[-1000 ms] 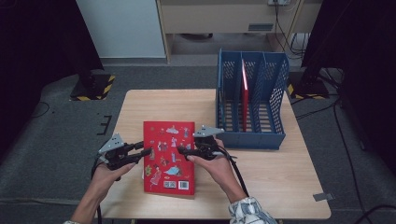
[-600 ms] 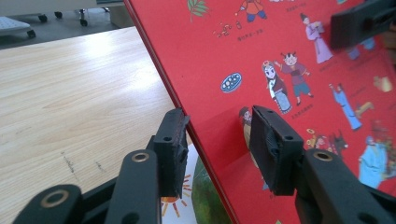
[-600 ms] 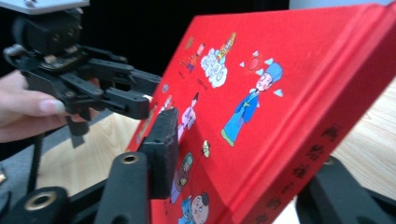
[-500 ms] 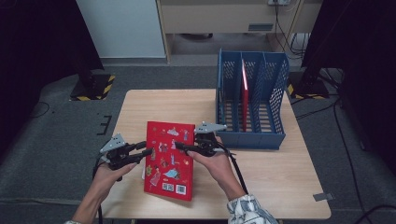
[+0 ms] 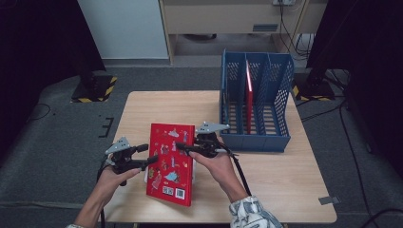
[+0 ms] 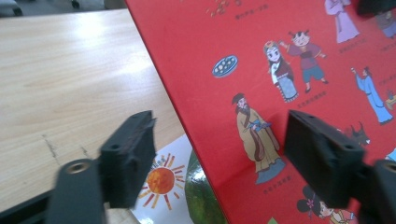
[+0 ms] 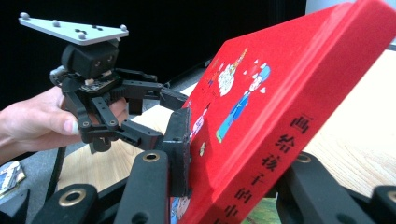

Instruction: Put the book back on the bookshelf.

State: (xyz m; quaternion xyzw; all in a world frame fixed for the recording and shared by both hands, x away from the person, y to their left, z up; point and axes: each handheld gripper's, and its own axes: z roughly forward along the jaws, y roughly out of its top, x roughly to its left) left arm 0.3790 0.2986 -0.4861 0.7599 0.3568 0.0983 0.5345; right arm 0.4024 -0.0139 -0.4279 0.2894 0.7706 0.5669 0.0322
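A red picture book (image 5: 171, 161) is tilted up off the wooden table (image 5: 157, 109), its spine side raised. My right gripper (image 5: 183, 148) is shut on that spine edge. In the right gripper view its jaws (image 7: 238, 172) have just been closing, and one pad presses the cover of the book (image 7: 280, 93). My left gripper (image 5: 148, 153) is at the book's left edge. Its jaws (image 6: 224, 154) have just been opening and stand open around the edge of the book (image 6: 280, 56), pads apart from it. The left gripper (image 7: 163, 114) also shows beyond the book.
Under the red book lies another book (image 6: 163, 182) with a sun and a watermelon on it. A blue slotted file rack (image 5: 256, 137) stands at the table's back right with a thin red book (image 5: 248, 95) upright in it.
The red book lay flat and is now tilted up on its spine side in the right gripper. The left gripper's jaws have opened off the book's left edge.
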